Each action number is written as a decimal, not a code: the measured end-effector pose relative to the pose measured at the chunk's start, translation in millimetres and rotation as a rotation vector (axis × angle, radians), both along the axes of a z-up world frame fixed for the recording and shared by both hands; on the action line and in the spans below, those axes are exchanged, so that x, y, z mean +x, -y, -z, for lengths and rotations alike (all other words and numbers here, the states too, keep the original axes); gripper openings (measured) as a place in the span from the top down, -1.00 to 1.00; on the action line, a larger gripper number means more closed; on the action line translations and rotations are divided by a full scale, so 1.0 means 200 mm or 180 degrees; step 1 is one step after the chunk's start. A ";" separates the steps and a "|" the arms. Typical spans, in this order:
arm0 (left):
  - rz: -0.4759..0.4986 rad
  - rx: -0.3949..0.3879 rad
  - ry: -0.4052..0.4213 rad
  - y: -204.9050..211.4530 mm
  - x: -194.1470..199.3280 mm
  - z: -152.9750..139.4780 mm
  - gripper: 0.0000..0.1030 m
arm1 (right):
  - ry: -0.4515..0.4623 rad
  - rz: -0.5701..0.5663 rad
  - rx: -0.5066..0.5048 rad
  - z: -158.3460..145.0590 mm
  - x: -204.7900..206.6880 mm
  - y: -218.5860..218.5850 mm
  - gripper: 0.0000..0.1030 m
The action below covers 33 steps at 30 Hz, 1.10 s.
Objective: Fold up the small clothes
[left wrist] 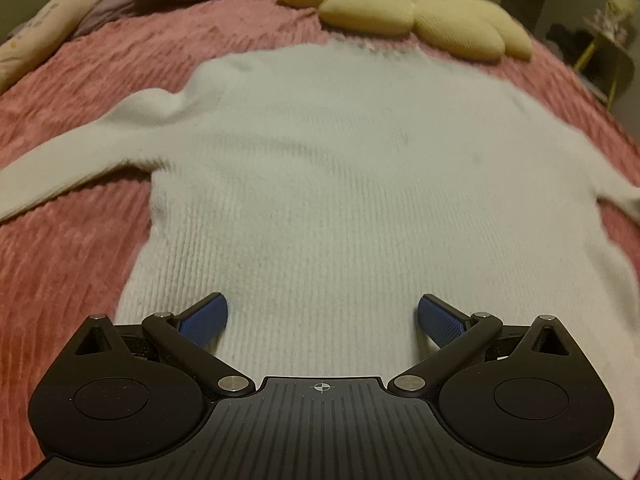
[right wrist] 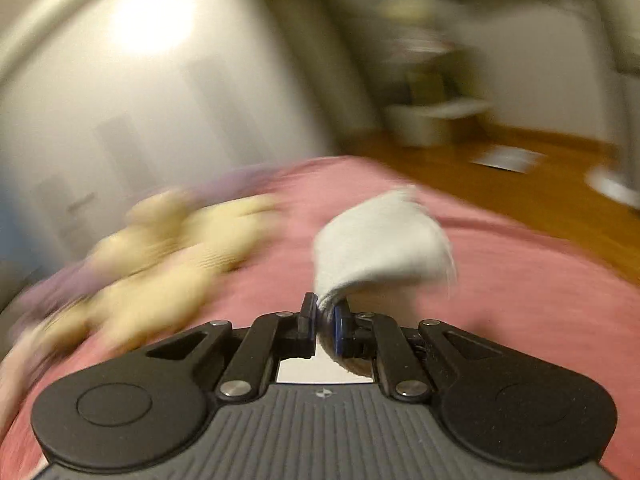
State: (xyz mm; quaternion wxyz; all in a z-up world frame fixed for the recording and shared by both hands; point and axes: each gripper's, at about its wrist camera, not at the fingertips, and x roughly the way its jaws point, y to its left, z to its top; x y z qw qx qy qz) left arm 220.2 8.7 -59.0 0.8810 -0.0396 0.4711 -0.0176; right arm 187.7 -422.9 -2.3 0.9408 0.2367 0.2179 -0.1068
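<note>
A pink ribbed bedspread [left wrist: 60, 280] covers the bed, with no readable writing anywhere. On it a white ribbed-knit sweater [left wrist: 340, 180] lies flat, sleeves spread, its collar near a pile of soft yellow petal-shaped cushions [left wrist: 400, 12]. The left gripper [left wrist: 322, 320] hovers over the hem, blue pads wide apart with nothing between them. The right gripper [right wrist: 325, 320] is clenched on a bunched white sleeve end [right wrist: 380, 236], in a blurred view.
</note>
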 end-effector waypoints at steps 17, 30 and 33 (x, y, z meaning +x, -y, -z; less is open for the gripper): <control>0.0489 -0.1168 0.0057 0.10 0.51 0.01 -0.88 | -0.0481 -0.0822 0.0936 0.39 -0.05 -0.37 0.25; 0.0499 -0.1316 -0.0115 0.13 0.58 0.08 0.35 | -0.0481 -0.0701 0.1120 0.45 -0.06 -0.31 0.23; 0.0502 -0.1309 -0.0163 0.14 0.60 0.06 0.82 | -0.0508 -0.0675 0.1115 0.45 -0.05 -0.31 0.19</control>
